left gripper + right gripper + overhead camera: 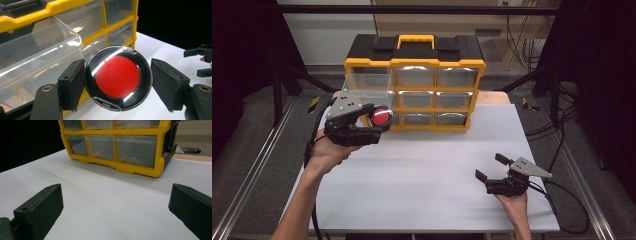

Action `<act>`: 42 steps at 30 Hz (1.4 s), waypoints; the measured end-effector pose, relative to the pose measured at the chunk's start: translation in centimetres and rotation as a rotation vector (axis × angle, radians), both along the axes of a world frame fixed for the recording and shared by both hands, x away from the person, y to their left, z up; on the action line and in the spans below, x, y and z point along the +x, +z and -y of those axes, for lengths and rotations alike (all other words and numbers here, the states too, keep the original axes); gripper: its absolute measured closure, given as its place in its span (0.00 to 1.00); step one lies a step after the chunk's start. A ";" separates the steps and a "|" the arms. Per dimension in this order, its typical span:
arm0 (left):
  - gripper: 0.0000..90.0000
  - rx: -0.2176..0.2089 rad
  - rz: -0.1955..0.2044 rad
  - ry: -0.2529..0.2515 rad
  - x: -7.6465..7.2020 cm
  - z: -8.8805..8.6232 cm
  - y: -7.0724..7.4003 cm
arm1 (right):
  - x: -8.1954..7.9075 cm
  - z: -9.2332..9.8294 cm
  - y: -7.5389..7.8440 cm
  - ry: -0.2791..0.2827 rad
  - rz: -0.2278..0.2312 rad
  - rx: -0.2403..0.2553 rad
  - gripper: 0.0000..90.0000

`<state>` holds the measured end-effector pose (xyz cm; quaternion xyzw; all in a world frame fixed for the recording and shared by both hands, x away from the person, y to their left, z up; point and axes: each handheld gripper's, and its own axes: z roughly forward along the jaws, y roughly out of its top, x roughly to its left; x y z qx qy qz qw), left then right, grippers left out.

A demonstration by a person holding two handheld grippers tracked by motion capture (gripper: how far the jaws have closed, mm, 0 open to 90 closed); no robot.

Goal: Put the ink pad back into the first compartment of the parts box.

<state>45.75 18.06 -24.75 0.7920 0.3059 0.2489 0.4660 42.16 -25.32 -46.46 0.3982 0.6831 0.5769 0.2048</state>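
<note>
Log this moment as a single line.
left gripper: holding round red case | open drawer: beside it | right gripper: open, empty, over table

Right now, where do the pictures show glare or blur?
Left gripper view: white streaks of glare cross the red disc and the open drawer. High view: the top drawers glare white. Right gripper view: the near fingers look soft.

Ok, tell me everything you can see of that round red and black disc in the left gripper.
The disc is a flat round case: a matte red centre inside a glossy black ring, under clear, shiny plastic with small tabs at its rim. It stands on edge, face to the camera, clamped between the left gripper's fingers, off the table, just in front of the pulled-out clear drawer.
</note>
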 end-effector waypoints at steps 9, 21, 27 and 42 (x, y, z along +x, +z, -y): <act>0.32 0.011 0.018 0.026 0.7 -0.2 1.4 | 0.0 0.0 0.0 -0.001 0.003 0.000 0.00; 0.32 0.010 0.026 0.052 1.7 -0.6 3.1 | 0.0 0.0 0.0 -0.003 0.004 -0.001 0.00; 0.32 0.017 0.024 0.071 2.4 -0.7 3.7 | 0.0 0.0 0.0 -0.001 0.004 -0.002 0.00; 0.33 0.029 0.011 0.105 4.5 -0.8 4.5 | 0.0 0.0 0.0 -0.002 0.004 0.001 0.00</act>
